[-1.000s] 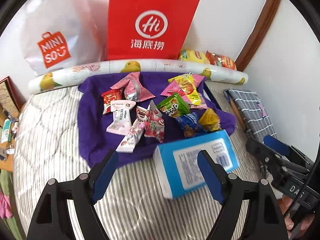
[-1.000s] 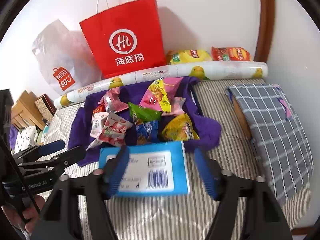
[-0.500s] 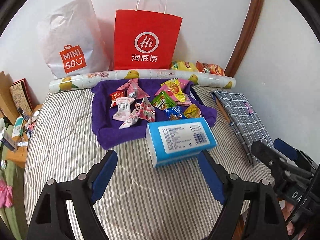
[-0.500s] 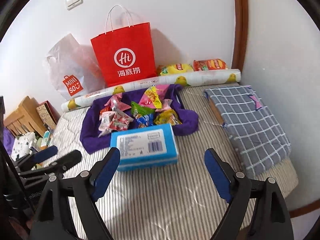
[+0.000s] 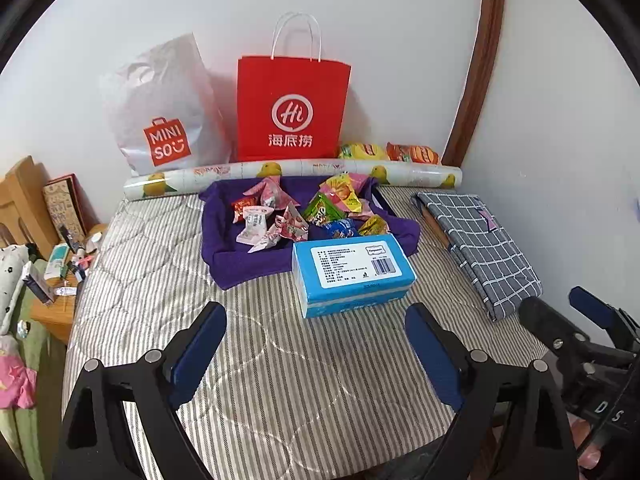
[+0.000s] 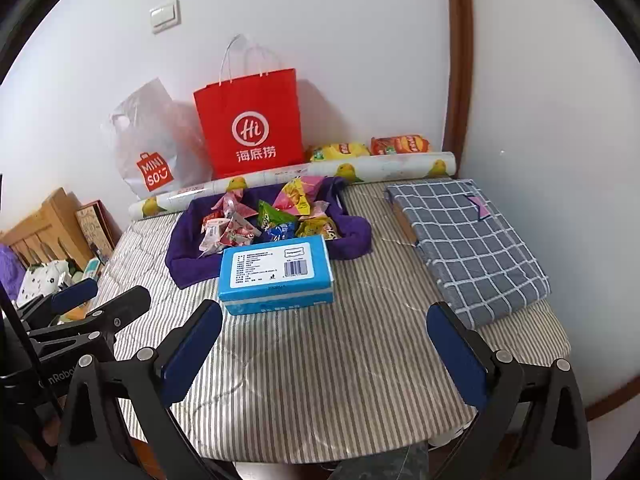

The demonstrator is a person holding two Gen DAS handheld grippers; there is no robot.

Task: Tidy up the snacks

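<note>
Snacks (image 5: 304, 210) heaped on purple cloth (image 5: 224, 256) behind blue box (image 5: 352, 272); my left gripper (image 5: 316, 344) and right gripper (image 6: 324, 340), jaws just spread and empty, should approach one packet squarely.

Red paper bag (image 5: 293, 110) at back edge of bed: white "Hi" in circle logo, w/ 海底捞 below. White plastic bag (image 5: 160, 108) left of it: "MINI SO" on red bag-shaped logo. Blue box (image 5: 352, 270): label w/ barcode, print too small to read.
</note>
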